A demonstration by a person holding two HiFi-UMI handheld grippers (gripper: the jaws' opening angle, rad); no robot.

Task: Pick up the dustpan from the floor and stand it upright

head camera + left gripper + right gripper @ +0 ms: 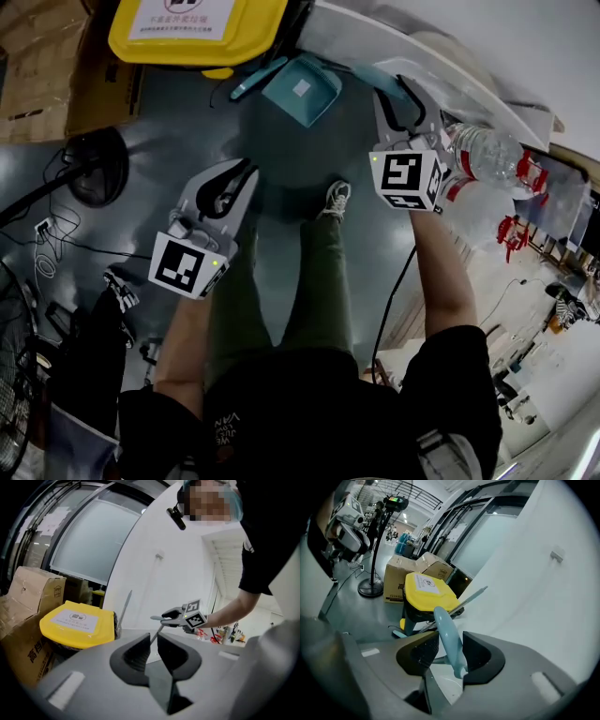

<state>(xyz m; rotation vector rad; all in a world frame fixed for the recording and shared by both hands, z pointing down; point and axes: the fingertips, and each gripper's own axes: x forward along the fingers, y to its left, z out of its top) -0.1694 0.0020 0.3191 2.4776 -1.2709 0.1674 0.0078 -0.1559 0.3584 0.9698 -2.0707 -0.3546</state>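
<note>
Dustpan (pixel 300 89) on floor by yellow bin (pixel 197 28), handle (pixel 443 625) betw. right gripper (pixel 450 641) jaws, which stand apart, no squeeze. Left gripper (pixel 153 641) jaws narrowly apart, empty. Prob. light, stiff, slick plastic: grip handle high.

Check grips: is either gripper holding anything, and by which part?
Nothing looks gripped. The left gripper is empty. The teal dustpan handle stands between the right gripper's open jaws, with a gap on one side.
</note>
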